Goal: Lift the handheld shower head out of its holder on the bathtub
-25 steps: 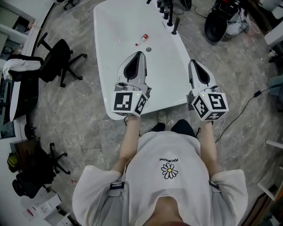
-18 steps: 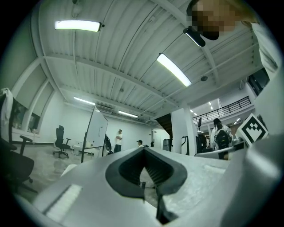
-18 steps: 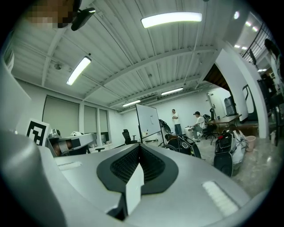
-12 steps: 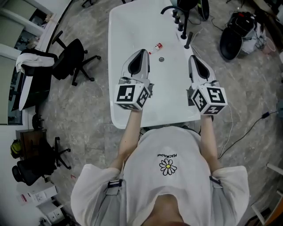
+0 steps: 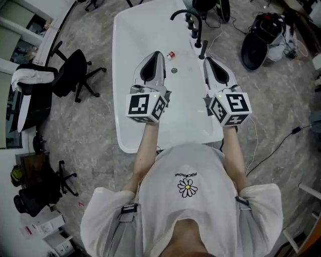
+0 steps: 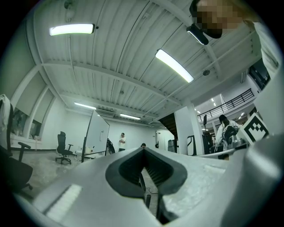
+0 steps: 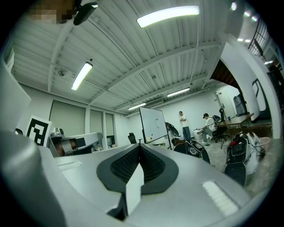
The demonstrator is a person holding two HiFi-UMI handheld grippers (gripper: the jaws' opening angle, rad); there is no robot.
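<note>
A white bathtub (image 5: pixel 125 100) fills the top middle of the head view. On its right rim stand a black curved faucet (image 5: pixel 183 13) and, nearer to me, the black handheld shower head (image 5: pixel 200 50), upright in its holder. My right gripper (image 5: pixel 206 59) is shut and holds nothing; its tip is just beside the shower head on the near right, and I cannot tell whether they touch. Over the tub's inside my left gripper (image 5: pixel 156 53) hovers, also shut and holding nothing. Both gripper views look up at the ceiling, with the left gripper (image 6: pixel 143 153) and the right gripper (image 7: pixel 140 148) showing jaws pressed together.
A small red-capped bottle (image 5: pixel 170 55) lies in the tub near the drain (image 5: pixel 174 71). Black office chairs (image 5: pixel 70 73) stand left of the tub. A black bag (image 5: pixel 257 42) and a cable (image 5: pixel 273 143) lie on the floor at the right. Several people stand far off by a whiteboard (image 7: pixel 153 124).
Both grippers have moved forward over the tub. The right one has come up next to the shower head, and the left one has reached the drain area. Both stayed shut.
</note>
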